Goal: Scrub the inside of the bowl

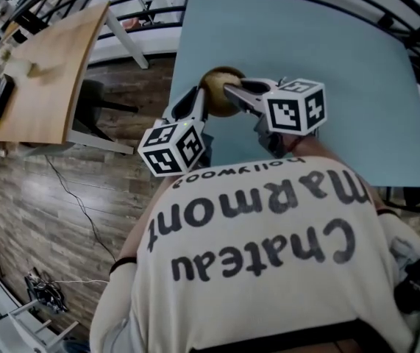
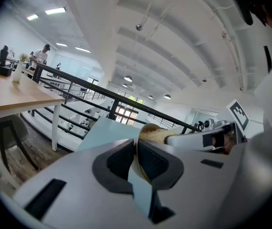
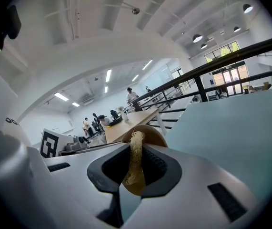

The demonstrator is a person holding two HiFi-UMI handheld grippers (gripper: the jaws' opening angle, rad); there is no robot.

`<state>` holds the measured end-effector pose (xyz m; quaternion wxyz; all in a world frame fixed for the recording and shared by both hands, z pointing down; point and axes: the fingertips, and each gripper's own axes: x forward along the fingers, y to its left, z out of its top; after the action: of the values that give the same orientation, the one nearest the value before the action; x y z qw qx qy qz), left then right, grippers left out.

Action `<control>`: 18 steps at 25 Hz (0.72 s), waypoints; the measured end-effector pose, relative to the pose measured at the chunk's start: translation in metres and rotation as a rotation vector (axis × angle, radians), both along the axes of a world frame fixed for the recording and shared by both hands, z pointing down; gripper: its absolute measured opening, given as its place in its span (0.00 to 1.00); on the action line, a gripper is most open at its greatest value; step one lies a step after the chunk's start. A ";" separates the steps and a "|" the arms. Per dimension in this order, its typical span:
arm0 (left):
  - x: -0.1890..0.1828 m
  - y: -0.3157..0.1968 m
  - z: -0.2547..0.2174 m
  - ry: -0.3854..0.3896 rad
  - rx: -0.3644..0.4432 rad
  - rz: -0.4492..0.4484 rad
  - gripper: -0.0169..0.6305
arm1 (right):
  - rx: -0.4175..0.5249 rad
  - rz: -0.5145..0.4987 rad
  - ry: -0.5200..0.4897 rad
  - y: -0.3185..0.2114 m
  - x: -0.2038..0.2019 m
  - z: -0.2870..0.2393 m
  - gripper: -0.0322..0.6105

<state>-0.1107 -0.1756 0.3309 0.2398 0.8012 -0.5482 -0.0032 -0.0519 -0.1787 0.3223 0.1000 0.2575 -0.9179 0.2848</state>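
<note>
Centrally in the upper half of the head view, a brown bowl is held up over a pale blue table, with one gripper at each side of it. The left gripper is seen clamped on the bowl's thin rim, a dark pad pressed on either side of the wall. The right gripper is closed on a strip of pale fibrous scrubber, whose far end is seen inside the bowl in the left gripper view. Both marker cubes are seen just above a printed shirt filling the lower frame. A wooden desk is seen at upper left, over a wood-patterned floor.
</note>
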 end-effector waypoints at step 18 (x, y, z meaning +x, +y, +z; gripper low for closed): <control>-0.025 0.004 -0.007 0.003 0.046 -0.055 0.06 | 0.000 -0.137 -0.016 0.029 -0.040 0.001 0.15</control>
<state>-0.1352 -0.1714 0.3239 0.2219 0.7912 -0.5694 -0.0238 -0.0922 -0.1494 0.3234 0.1118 0.1916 -0.9343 0.2792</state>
